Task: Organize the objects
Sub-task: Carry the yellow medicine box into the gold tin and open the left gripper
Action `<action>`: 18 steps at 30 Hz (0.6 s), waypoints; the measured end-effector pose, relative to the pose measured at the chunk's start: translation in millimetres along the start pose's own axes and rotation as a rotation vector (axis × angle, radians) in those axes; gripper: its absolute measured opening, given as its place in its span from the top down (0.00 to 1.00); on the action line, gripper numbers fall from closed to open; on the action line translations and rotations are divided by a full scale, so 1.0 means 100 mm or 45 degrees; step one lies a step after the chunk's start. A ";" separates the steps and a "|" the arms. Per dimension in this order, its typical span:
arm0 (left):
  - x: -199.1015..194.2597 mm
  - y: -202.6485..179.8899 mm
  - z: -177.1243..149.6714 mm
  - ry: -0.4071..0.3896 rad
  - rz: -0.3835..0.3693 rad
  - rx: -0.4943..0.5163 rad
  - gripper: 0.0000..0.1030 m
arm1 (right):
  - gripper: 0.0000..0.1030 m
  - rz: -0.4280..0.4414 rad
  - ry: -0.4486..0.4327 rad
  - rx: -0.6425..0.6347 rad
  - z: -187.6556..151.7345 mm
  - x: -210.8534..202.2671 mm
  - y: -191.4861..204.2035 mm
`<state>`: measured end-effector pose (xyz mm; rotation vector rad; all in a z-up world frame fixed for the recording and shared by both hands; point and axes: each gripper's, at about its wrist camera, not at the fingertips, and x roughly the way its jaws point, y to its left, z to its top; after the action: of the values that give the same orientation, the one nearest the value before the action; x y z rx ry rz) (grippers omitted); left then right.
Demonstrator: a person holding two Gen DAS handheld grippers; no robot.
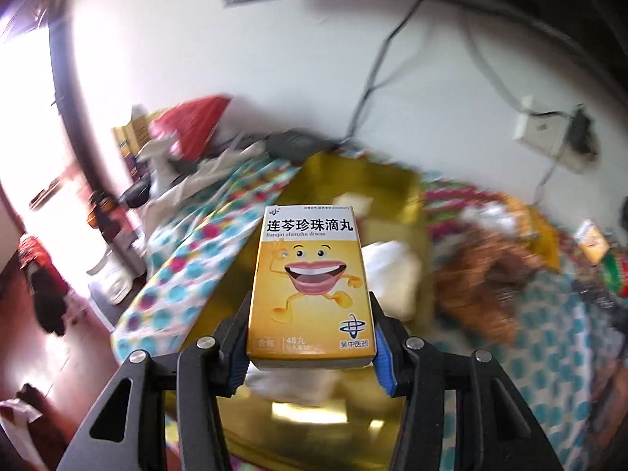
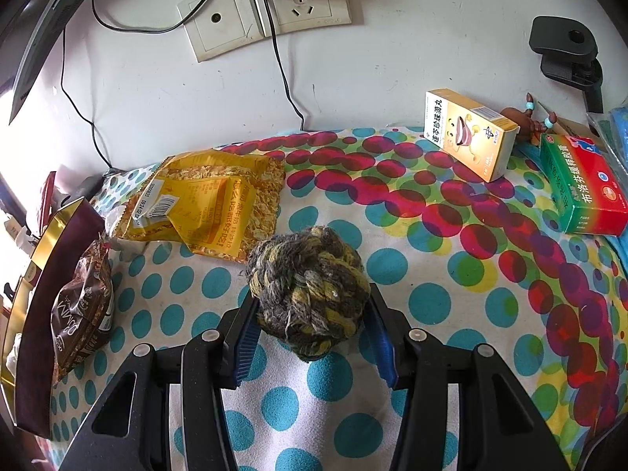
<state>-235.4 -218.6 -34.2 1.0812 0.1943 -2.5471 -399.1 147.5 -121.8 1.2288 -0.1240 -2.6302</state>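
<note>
My left gripper [image 1: 310,314] is shut on a yellow medicine box [image 1: 310,267] printed with a cartoon mouth, held in the air over a gold box [image 1: 345,172] with white wrappers inside. The background of the left wrist view is blurred. In the right wrist view a grey and yellow rope ball [image 2: 310,290] rests on the dotted tablecloth [image 2: 431,302]. My right gripper [image 2: 312,298] has its blue pads [image 2: 245,337] against both sides of the ball.
A yellow snack packet [image 2: 208,196] and a brown snack bag [image 2: 82,314] lie left of the ball, beside a gold-rimmed box [image 2: 39,274]. At the far right are another yellow medicine box [image 2: 471,133], a green and red box [image 2: 585,188] and a wooden figure [image 2: 522,117]. Wall sockets [image 2: 267,11] with cables are behind.
</note>
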 end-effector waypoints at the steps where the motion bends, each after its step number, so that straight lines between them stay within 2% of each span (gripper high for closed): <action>1: 0.02 0.05 -0.01 0.008 0.005 -0.002 0.50 | 0.54 0.001 0.000 -0.001 0.00 0.00 -0.01; 7: 0.28 -0.01 -0.03 0.058 0.021 0.046 0.50 | 0.54 0.000 0.003 -0.001 0.00 0.00 0.00; 13: 0.41 0.05 0.03 0.066 0.015 0.017 0.49 | 0.54 0.001 0.005 -0.002 0.00 -0.01 0.01; 18: 0.54 0.09 0.08 0.111 -0.007 0.009 0.49 | 0.53 -0.001 0.006 -0.003 -0.01 -0.01 0.03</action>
<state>-271.8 -243.8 -67.3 1.1967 0.2115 -2.5088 -397.6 145.1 -121.5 1.2344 -0.1201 -2.6275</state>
